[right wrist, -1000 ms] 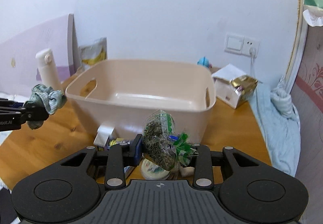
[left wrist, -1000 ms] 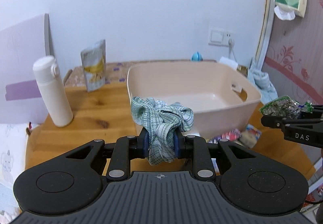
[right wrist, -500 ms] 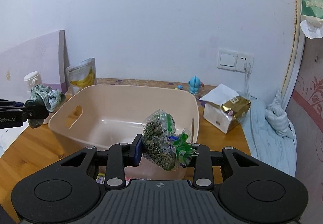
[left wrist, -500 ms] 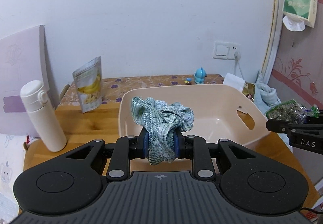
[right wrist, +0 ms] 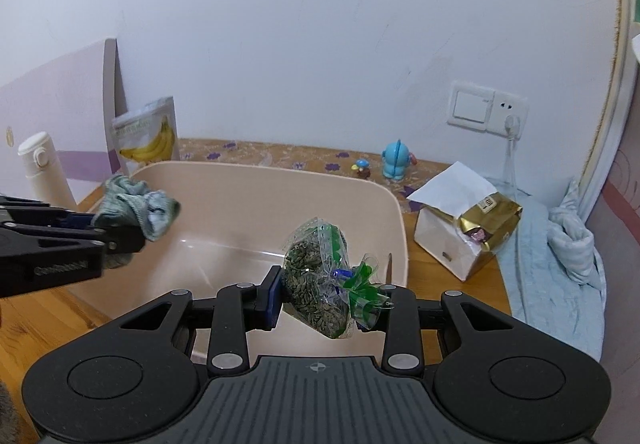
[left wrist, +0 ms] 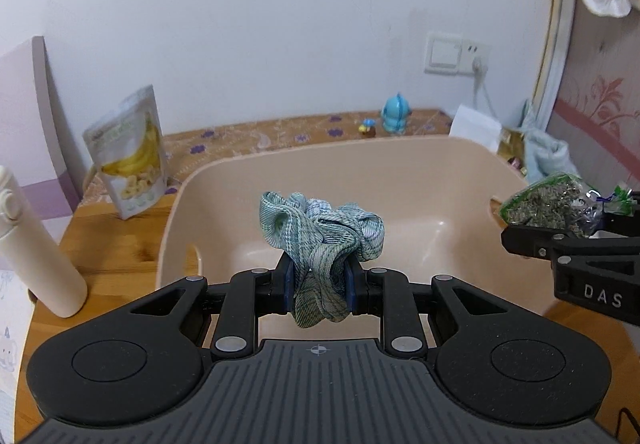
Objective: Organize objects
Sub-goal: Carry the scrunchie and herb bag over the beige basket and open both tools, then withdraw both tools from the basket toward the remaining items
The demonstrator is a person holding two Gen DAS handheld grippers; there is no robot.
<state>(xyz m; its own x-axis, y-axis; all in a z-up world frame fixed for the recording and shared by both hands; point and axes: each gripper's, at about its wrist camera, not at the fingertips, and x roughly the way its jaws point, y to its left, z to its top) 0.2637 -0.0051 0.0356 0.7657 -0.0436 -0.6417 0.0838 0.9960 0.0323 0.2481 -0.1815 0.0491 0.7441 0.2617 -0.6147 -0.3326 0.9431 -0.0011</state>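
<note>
My left gripper [left wrist: 318, 290] is shut on a teal checked scrunchie [left wrist: 320, 232] and holds it above the near rim of the beige plastic bin [left wrist: 280, 171]. My right gripper [right wrist: 320, 296] is shut on a clear bag of dark seeds with a green bow [right wrist: 320, 284], above the bin's [right wrist: 260, 175] near right part. The bin looks empty inside. Each gripper shows in the other's view: the right one with the bag [left wrist: 552, 203], the left one with the scrunchie [right wrist: 136, 207].
A white bottle [left wrist: 36, 248] and a banana chip pouch [left wrist: 128, 151] stand left of the bin on the wooden table [left wrist: 112, 240]. A white box with a gold bag [right wrist: 464, 219], a blue figurine [right wrist: 396, 159] and a light blue cloth [right wrist: 560, 256] lie to the right.
Both grippers have risen and moved forward, from in front of the bin's near wall to over its rim and interior. Each still holds its object.
</note>
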